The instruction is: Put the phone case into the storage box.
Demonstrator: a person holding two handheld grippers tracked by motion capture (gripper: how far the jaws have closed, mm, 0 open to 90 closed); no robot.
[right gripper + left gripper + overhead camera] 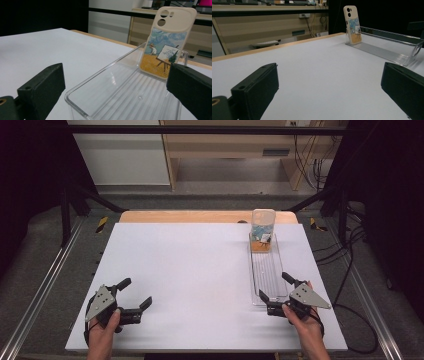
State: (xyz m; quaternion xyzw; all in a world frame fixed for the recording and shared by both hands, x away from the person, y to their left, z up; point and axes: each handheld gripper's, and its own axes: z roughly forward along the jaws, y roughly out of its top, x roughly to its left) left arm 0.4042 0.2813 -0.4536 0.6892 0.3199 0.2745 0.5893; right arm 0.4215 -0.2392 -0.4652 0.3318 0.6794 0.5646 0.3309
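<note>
A cream phone case (263,231) (353,25) (168,40) with a painted field scene stands upright at the far end of a long clear plastic tray (268,272) (387,50) (110,92). My right gripper (276,290) (115,92) is open at the tray's near end, its jaws on either side of the rim. My left gripper (135,292) (329,92) rests open on the white table at the near left, with nothing between its jaws.
The white table top (190,275) spreads wide between the two grippers. A wooden edge (200,216) runs along its far side. Metal rails (40,290) flank the table. Wooden furniture and cables (305,155) stand beyond.
</note>
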